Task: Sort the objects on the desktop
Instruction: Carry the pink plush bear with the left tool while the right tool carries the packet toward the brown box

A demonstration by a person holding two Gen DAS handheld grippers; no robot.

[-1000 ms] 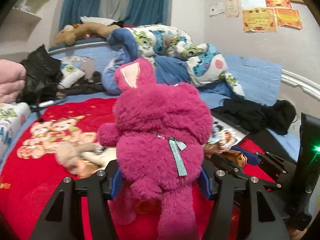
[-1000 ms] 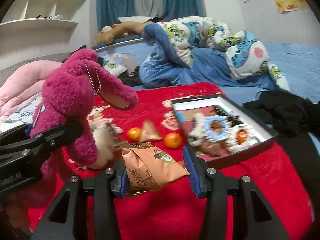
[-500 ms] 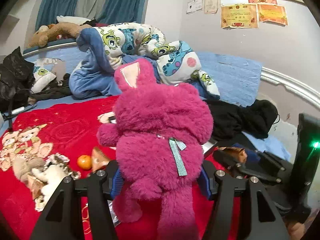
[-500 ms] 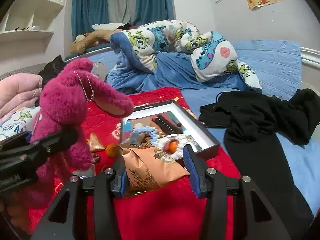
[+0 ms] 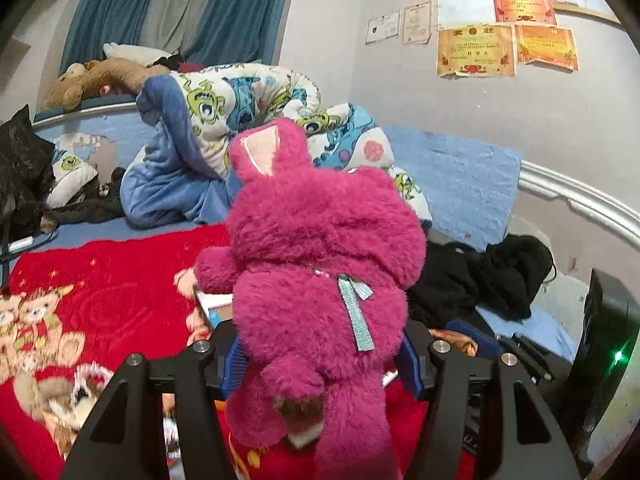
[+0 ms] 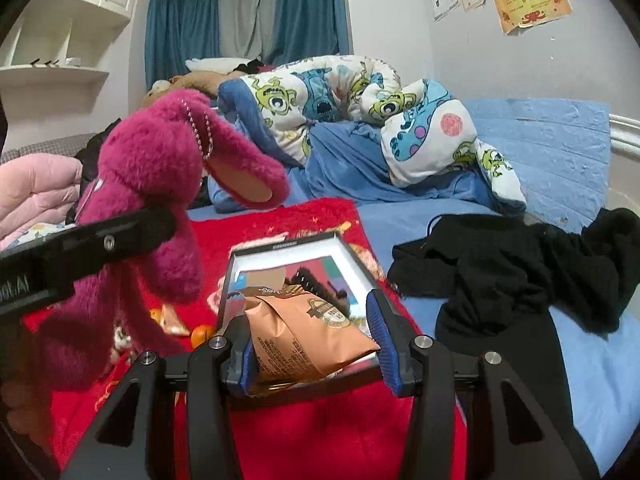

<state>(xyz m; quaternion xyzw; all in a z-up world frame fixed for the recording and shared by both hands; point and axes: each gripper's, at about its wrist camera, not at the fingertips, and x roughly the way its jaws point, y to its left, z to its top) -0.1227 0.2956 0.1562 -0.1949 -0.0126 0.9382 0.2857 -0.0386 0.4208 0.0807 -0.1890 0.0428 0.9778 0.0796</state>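
The left gripper (image 5: 320,364) is clamped on a magenta plush toy (image 5: 320,264), held upright above the red blanket (image 5: 100,280); the right gripper (image 6: 312,344) pinches an orange snack packet (image 6: 308,332) just above the black-rimmed tray (image 6: 352,252) — both loads are off the bed. The risks, as I judge them: the packet is slick and gripped near one end, so it could slide out; the plush's dangling legs could sweep the small oranges (image 6: 200,334) beside the tray — or it may sag in the grip.
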